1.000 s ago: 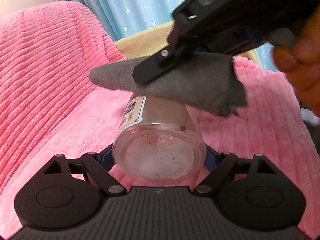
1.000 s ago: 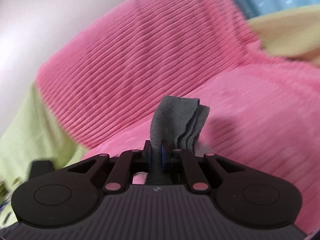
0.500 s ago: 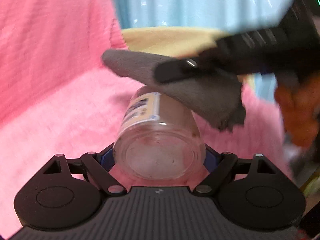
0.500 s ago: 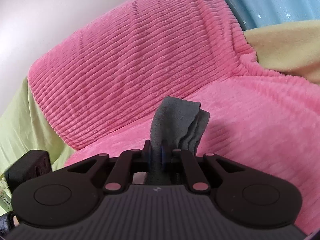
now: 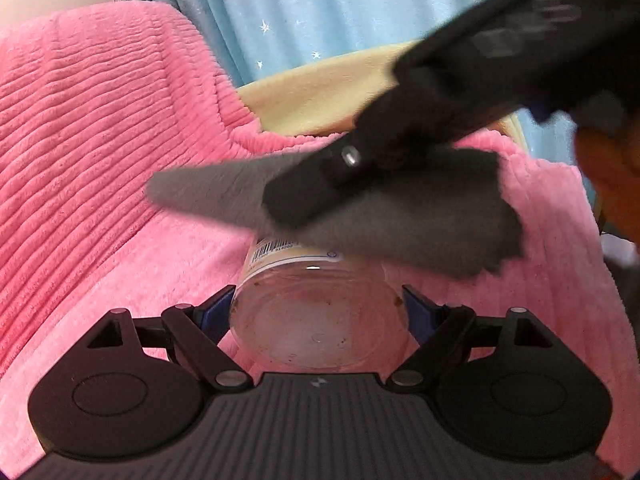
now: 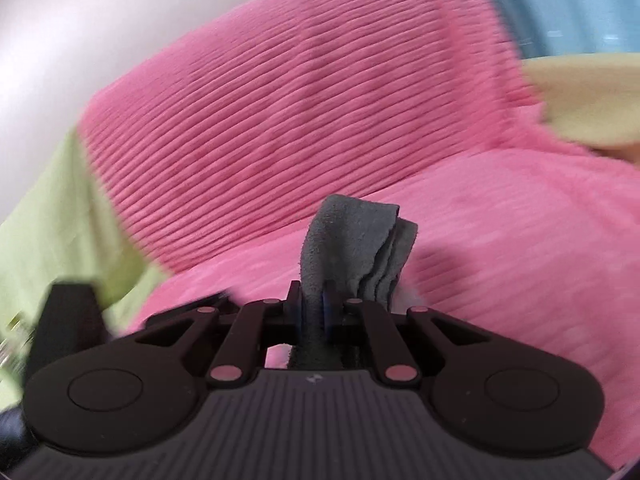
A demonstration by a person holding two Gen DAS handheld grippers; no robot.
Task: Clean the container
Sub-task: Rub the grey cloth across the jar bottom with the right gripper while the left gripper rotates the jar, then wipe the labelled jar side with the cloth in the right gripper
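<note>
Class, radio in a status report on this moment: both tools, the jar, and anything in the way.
Left tool shut on clear jar, base toward camera, specks inside. Right tool shut on grey cloth, cloth lying over the jar's upper side. Nothing in the way; pink blanket underneath.

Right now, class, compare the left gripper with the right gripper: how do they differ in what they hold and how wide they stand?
The left gripper stands wide, its fingers either side of the clear jar; the right gripper is nearly closed.
The left gripper holds something rigid and see-through, speckled with dirt; the right gripper pinches a soft folded grey cloth.
The left gripper sits below; the right gripper brings the cloth over the jar's far end.
Both are black, each clamped on something.
</note>
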